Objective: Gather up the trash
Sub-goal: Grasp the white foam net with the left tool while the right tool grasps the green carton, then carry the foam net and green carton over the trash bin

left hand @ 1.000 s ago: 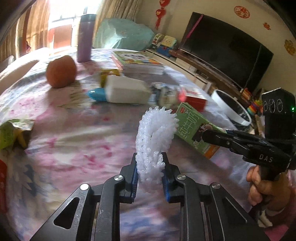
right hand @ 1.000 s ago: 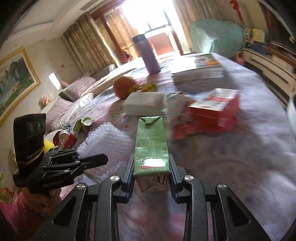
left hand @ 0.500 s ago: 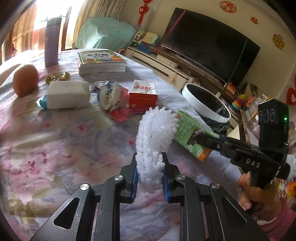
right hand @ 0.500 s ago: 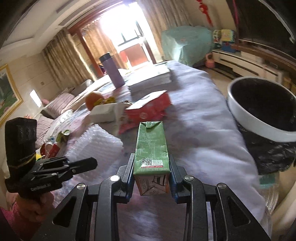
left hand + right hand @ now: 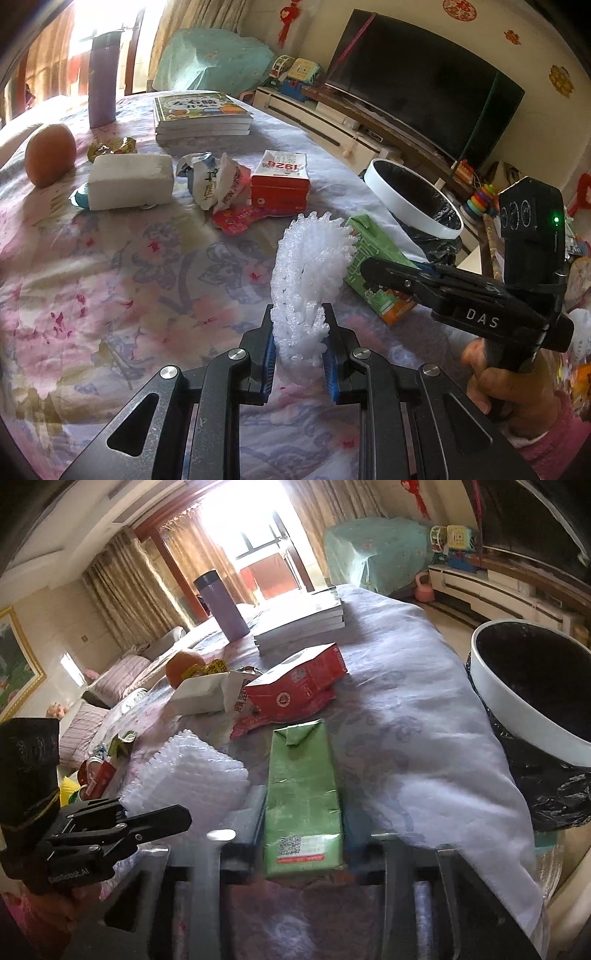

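1. Our left gripper [image 5: 298, 349] has its fingers clamped tight on the white foam net [image 5: 308, 273].
2. Our right gripper [image 5: 304, 849] squeezes the green carton [image 5: 303, 794] between its fingers.
3. The black-lined bin [image 5: 532, 686] stands at two o'clock of the carton, off the bench [image 5: 399, 701] edge.

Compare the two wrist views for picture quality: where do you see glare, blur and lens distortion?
Left wrist view: sharp; the window at upper left is blown out; fisheye bends the television and darkens the corners. Right wrist view: the window glares white; the right hand-held gripper at the bottom edge is smeared and ghosted, though the green carton it holds stays readable.
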Motion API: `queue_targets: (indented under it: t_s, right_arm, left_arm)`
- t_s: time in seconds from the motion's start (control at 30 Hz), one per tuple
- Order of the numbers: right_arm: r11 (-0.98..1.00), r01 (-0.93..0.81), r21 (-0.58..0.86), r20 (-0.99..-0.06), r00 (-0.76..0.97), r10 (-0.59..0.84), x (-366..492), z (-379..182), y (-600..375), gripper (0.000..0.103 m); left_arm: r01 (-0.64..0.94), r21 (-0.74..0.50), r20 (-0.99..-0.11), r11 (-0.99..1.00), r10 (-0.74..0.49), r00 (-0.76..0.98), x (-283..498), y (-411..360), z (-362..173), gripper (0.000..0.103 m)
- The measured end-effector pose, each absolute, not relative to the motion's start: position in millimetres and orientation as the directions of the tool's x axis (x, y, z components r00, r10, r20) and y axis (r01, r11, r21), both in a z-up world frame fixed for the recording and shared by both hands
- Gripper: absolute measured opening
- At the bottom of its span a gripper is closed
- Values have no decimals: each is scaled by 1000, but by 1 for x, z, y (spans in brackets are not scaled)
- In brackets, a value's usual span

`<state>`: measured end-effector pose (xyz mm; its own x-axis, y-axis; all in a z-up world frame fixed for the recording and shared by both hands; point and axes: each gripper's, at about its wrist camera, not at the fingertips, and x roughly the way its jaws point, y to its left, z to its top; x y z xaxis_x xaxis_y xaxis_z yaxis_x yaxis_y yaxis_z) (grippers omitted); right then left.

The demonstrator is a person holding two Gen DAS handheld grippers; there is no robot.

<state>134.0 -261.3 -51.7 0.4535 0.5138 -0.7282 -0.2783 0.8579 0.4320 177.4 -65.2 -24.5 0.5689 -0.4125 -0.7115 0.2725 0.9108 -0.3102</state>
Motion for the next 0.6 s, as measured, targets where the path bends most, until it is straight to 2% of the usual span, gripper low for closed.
queue_targets:
  t_s: [0.6]
  right_arm:
    - [893, -152, 425, -685, 591, 426, 132, -21, -349, 33]
  left_arm:
    - [374, -306, -706, 875, -473, 528, 214, -143, -12, 20]
